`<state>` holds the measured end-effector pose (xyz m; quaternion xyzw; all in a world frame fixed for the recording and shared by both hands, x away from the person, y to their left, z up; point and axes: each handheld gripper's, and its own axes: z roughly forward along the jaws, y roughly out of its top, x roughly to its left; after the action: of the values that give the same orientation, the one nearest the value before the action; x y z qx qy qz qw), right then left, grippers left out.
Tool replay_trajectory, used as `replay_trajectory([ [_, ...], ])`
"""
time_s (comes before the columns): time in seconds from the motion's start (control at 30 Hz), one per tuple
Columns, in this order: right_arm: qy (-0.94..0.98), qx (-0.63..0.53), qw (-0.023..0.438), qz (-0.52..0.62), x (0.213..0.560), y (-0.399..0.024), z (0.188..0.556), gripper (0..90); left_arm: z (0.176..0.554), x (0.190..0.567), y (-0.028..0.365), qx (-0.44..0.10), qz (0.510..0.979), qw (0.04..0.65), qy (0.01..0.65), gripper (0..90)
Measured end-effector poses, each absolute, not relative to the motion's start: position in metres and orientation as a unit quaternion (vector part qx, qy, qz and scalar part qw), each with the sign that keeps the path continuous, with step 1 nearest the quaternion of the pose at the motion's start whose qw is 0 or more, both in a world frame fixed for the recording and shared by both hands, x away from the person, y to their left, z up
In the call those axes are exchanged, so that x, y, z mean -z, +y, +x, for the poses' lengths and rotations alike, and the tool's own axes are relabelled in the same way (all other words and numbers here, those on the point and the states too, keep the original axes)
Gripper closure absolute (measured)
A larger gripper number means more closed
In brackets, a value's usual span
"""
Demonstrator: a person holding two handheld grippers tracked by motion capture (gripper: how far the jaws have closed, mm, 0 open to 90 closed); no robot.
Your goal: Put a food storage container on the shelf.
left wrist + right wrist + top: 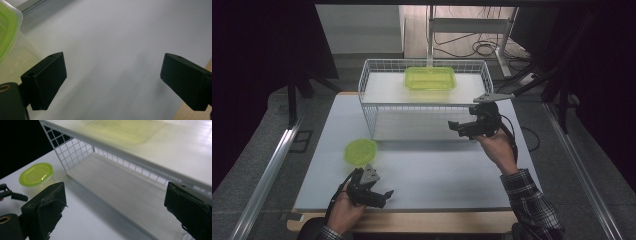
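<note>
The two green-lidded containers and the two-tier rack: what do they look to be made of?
Rectangular container and round container: likely plastic, with opaque lime-green lids and clear, faintly glossy walls that the surface shows through. Rack: probably white-coated metal wire, given its thin grid sides, with smooth matte white shelf boards, possibly laminate.

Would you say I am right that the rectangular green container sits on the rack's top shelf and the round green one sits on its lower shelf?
Not quite: the round container sits on the table, left of the rack, not on its lower shelf. The high view shows this. The rectangular container does sit on the top shelf.
</note>
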<state>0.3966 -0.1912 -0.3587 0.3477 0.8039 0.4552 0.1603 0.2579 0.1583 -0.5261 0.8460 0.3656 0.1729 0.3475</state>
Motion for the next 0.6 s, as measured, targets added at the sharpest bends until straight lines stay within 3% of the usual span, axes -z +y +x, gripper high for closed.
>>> replay_trajectory([
  [0.6,0.810,-0.443,0.173,0.343,0.404,-0.212,0.354,2.3,0.260,0.526,0.162,-0.175,0.837,0.362,0.372,3.5],
])
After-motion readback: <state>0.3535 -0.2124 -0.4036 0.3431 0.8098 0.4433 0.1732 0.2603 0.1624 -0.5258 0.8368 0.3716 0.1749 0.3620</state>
